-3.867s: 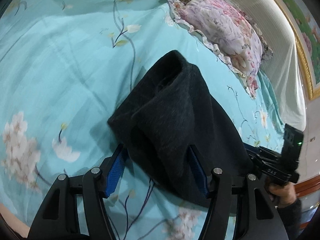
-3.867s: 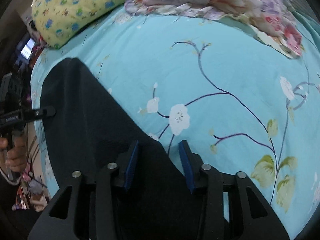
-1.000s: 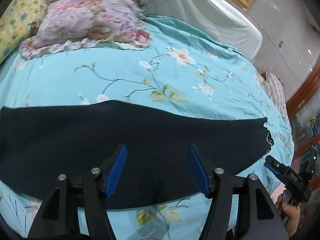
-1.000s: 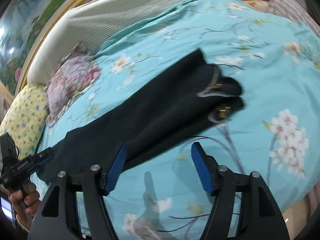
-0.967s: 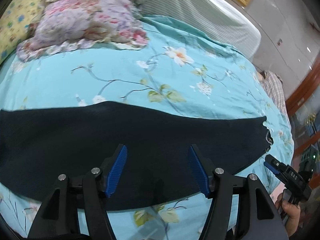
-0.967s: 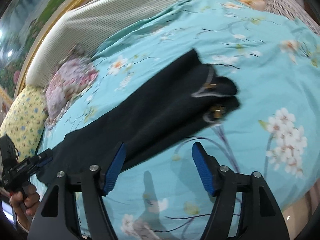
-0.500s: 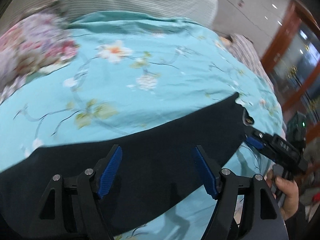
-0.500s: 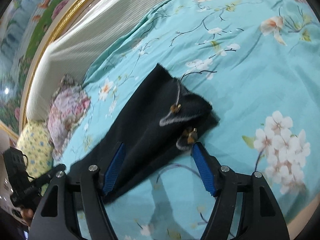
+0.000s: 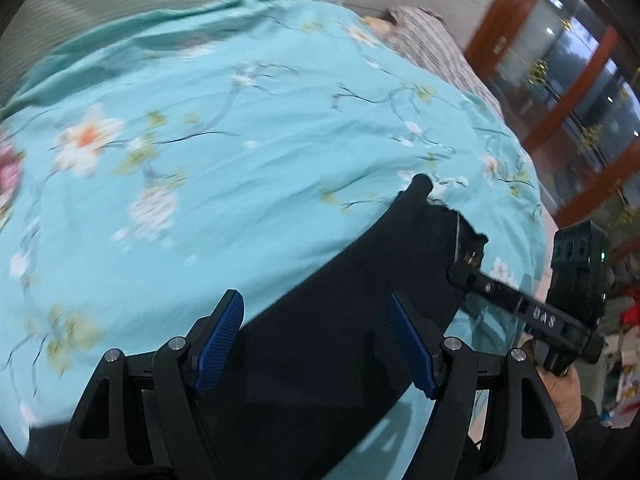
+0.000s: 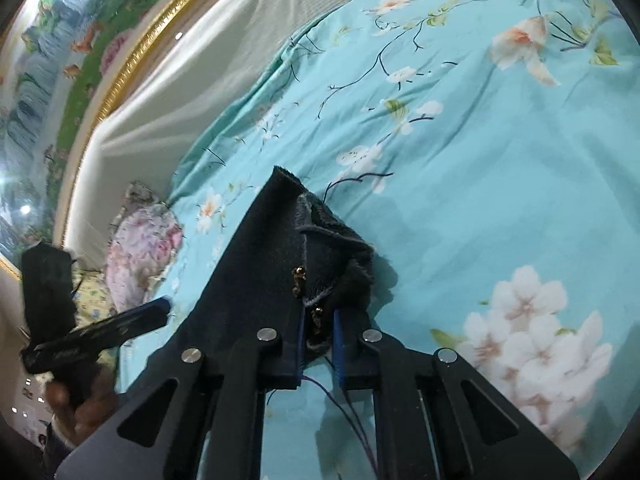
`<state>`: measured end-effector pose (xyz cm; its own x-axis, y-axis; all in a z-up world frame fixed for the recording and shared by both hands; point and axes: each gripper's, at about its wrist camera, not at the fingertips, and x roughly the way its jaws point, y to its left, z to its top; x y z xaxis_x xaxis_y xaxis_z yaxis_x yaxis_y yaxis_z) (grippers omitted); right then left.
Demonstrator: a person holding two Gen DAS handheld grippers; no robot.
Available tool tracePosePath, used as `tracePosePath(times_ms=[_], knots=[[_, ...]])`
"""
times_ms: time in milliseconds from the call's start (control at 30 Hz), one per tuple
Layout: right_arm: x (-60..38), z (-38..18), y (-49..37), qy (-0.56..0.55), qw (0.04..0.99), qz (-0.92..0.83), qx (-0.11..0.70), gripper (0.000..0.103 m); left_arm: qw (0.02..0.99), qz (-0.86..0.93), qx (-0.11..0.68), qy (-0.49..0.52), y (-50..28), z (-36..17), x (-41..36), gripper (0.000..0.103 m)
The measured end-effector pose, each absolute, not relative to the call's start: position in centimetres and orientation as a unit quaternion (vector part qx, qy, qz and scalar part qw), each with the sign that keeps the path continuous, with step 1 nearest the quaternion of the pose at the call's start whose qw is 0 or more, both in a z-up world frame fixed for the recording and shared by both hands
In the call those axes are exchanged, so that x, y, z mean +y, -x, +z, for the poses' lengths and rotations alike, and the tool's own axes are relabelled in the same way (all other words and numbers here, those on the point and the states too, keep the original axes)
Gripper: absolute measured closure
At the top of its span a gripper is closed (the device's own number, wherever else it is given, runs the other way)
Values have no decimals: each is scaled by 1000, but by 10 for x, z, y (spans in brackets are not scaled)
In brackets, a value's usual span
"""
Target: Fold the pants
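The black pants (image 10: 256,280) lie stretched across the teal floral bedspread (image 10: 480,160). The right gripper (image 10: 318,344) has just clamped onto their waistband end. The left gripper (image 9: 316,336), jaws spread wide, hovers over the middle of the pants, gripping nothing.

Pants (image 10: 256,280): dark, matt, fuzzy knit cloth; small brass-coloured metal fittings at the waist.
Bedsheet (image 9: 248,184): smooth, thin turquoise cloth, floral print, faint creases.
Left gripper (image 9: 316,340) and right gripper (image 10: 318,344): matt black plastic frames, bright metal pins, blue ribbed pads (image 9: 218,346).
Door frame (image 9: 592,80): glossy reddish wood, glass panes.
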<state>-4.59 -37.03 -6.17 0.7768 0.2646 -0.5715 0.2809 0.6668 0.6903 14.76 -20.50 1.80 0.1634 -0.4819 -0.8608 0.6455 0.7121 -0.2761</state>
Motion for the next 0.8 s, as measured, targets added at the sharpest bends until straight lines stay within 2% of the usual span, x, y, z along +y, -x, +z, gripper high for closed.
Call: tracePosePath(times_ms=[300,333,367,400,467,500,567,667,800], knots=[[-381,-63,54,-421,848,15,322,91,684,-442,577,-65,-176,-13,-279,31],[-381,-64,54,-422,848,17,321,92,677,-446,582,-67,-177,-16,-286,36],[-381,-64,55,-420,849,18,320,91,672,-449,585,-69,-178,-19,-292,47],[-381,-65,55,-420,849,20,321,92,668,-451,588,-71,-179,-22,-298,49],[-381,-66,54,-420,849,22,320,92,658,-463,589,-72,-179,-26,-308,64],[-381,-66,54,-419,849,23,322,92,656,-468,587,-74,-179,-26,-312,68],[-381,-67,53,-416,849,24,323,91,652,-478,584,-78,-177,-26,-317,86],[-381,-65,52,-415,851,26,321,91,660,-481,571,-77,-174,-21,-312,92],[-379,-58,53,-414,856,39,308,91,670,-487,557,-57,-170,-6,-301,93]])
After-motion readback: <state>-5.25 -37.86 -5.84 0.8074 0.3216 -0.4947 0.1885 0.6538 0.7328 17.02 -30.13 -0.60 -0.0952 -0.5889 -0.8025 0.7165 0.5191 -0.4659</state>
